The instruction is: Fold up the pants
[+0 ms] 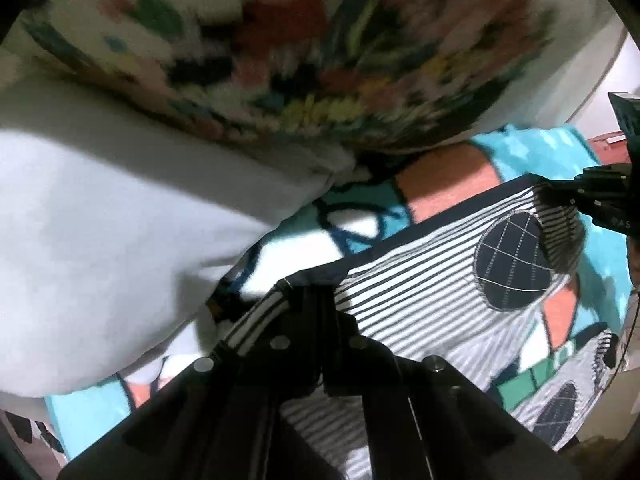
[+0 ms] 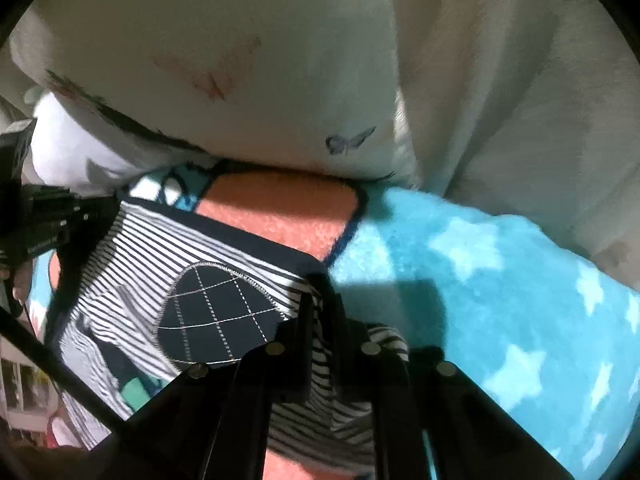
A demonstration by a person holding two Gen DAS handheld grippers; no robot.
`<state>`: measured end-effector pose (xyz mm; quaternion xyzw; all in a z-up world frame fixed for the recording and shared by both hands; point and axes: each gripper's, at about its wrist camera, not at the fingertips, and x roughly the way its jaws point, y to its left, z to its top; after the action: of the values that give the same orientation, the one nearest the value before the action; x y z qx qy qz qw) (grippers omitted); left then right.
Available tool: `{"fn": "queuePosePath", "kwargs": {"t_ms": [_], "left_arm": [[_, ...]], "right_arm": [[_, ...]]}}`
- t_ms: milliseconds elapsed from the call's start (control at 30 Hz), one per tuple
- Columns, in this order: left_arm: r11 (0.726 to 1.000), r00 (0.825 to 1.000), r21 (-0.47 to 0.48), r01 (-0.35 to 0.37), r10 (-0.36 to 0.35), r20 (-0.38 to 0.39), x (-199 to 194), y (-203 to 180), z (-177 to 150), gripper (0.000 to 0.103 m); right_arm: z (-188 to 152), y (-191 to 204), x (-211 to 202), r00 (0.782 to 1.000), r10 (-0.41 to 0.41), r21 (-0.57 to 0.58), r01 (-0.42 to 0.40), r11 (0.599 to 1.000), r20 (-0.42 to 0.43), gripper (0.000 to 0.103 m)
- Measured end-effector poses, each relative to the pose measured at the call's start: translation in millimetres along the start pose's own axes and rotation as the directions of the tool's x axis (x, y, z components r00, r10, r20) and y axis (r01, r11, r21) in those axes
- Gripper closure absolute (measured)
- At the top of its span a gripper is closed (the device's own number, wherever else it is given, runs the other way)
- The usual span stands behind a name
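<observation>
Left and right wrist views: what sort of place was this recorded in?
Probably a bedroom, worked on a bed. The striped pants lie on a fluffy turquoise star blanket, with a white pillow and a flower-print cushion piled just behind it.

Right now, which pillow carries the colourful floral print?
The floral pillow, farthest back, above the plain white pillow in the left wrist view; the white one has no print.

Left hand-held gripper [image 1: 316, 300] clamps striped pants [image 1: 420, 292] corner above turquoise blanket [image 1: 532, 152].
</observation>
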<state>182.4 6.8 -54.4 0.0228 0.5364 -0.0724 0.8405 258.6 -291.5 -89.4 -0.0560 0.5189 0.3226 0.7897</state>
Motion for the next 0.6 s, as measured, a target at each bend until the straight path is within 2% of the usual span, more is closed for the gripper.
{"fn": "queuePosePath", "kwargs": {"t_ms": [167,400,467,600], "left_arm": [[1.0,0.996,0.015,0.027,-0.029,0.087,-45.6,-8.2,-19.1,0.102],[0.995,0.979,0.06,0.079,-0.089,0.184,-107.9,-30.9,-64.9,0.102],[0.993,0.975,0.065,0.1,-0.111,0.191,-126.1,-36.0,-88.4,0.102],[0.99,0.978,0.074,0.119,-0.13,0.161,-129.2,-46.6,-130.5,0.102]], "right_arm": [[-8.9,14.4,-39.1,0.998,-0.024,0.025,0.022,0.999,0.062,0.095],[-63.5,50.6,-89.4,0.992,-0.069,0.063,0.062,0.996,0.11,0.095],[-84.7,60.6,-99.4,0.991,-0.073,0.085,0.063,0.994,0.114,0.095],[-131.8,83.9,-108.3,0.993,-0.078,0.136,0.065,0.989,0.09,0.095]]}}
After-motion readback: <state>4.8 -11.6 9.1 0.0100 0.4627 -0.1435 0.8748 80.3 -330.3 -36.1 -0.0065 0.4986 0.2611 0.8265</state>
